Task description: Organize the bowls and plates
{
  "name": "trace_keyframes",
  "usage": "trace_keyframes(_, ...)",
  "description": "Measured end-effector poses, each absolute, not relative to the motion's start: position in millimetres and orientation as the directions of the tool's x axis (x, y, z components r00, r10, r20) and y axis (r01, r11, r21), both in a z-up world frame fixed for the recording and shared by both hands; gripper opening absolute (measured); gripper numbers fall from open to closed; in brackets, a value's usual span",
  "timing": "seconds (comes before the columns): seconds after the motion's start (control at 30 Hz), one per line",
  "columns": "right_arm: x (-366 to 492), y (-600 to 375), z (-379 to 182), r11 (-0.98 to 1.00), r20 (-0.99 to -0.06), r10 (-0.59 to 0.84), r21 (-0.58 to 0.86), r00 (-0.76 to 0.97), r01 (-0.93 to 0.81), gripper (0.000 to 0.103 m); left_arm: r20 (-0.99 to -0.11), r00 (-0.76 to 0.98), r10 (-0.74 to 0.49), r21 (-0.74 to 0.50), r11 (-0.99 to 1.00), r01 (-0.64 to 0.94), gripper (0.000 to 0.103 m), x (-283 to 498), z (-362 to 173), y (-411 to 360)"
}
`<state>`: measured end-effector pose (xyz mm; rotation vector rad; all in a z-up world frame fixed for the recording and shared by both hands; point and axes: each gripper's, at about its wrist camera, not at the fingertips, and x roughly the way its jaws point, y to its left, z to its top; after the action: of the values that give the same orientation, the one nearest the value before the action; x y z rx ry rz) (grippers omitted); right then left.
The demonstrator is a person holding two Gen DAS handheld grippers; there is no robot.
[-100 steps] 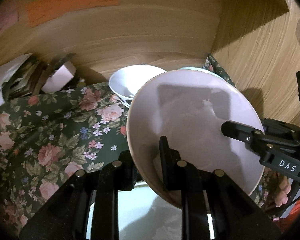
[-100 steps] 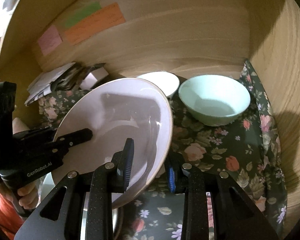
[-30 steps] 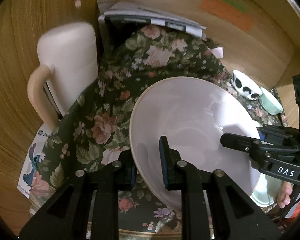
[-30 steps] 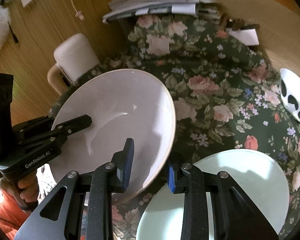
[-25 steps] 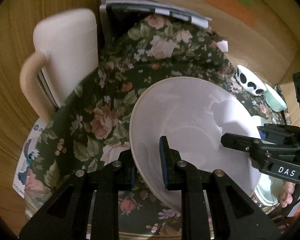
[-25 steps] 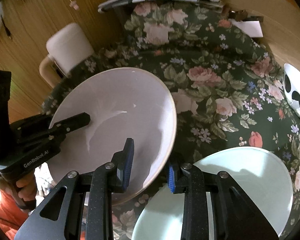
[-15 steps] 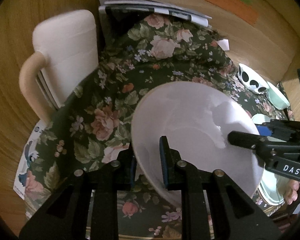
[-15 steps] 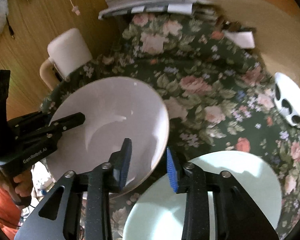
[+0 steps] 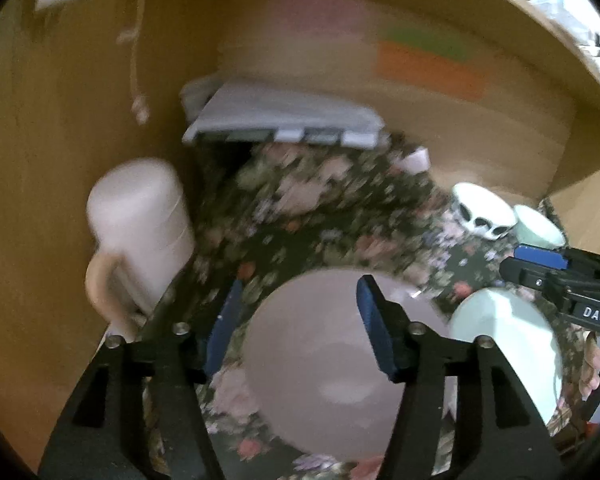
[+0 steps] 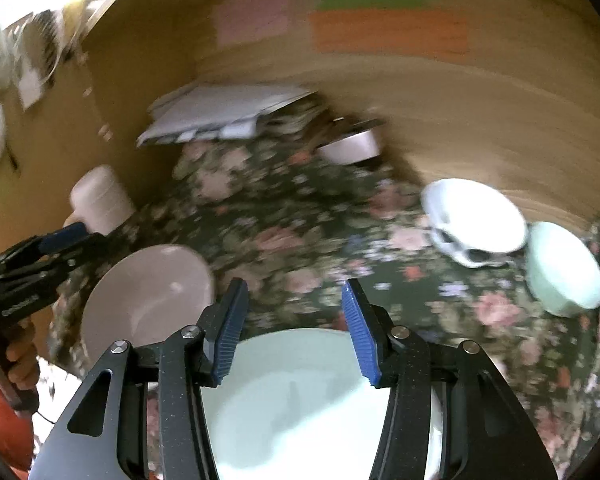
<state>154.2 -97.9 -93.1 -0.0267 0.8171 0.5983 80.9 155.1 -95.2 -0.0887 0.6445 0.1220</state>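
The pale pink plate [image 9: 332, 364] lies flat on the floral cloth, below my left gripper [image 9: 300, 326], which is open and empty above it. It also shows in the right wrist view [image 10: 148, 300] at the left. A mint green plate [image 10: 300, 396] lies beside it, under my right gripper [image 10: 292, 328], which is open and empty; it shows in the left wrist view [image 9: 508, 344] too. A white bowl with black spots [image 10: 474, 220] and a mint bowl [image 10: 564, 268] stand at the far right.
A white jug with a beige handle [image 9: 140, 232] stands at the left by the wooden wall. A stack of papers [image 9: 280, 116] and a small box [image 10: 352, 144] lie at the back. Coloured sticky notes [image 10: 388, 28] hang on the back panel.
Both grippers have let go of the pink plate and opened. The plate now lies flat on the cloth, and both grippers have lifted and drawn back; the views are blurred by motion.
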Motion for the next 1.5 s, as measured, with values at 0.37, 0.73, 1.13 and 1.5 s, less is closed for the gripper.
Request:
trace_keyframes(0.37, 198.0, -183.5, -93.4, 0.922, -0.686, 0.377, 0.214, 0.622, -0.324, 0.046, -0.569, 0.821, -0.041, -0.063, 0.998, 0.007, 0.078, 129.7, -65.3, 85.5)
trace_keyframes(0.73, 259.7, -210.6, -132.9, 0.937, -0.744, 0.349, 0.284, 0.569, -0.203, 0.046, -0.608, 0.789, -0.092, -0.042, 0.996, 0.084, 0.079, 200.0, -72.1, 30.2)
trace_keyframes(1.13, 302.3, -206.5, -167.1, 0.942, -0.791, 0.333, 0.3, 0.513, -0.15, 0.046, -0.695, 0.717, -0.063, -0.017, 0.997, 0.071, 0.079, 280.5, -97.9, 9.4)
trace_keyframes(1.5, 319.1, -202.7, -180.0, 0.951, -0.813, 0.307, 0.287, 0.495, -0.118, 0.049, -0.747, 0.663, -0.048, 0.037, 0.993, 0.114, 0.079, 313.6, -125.5, 3.3)
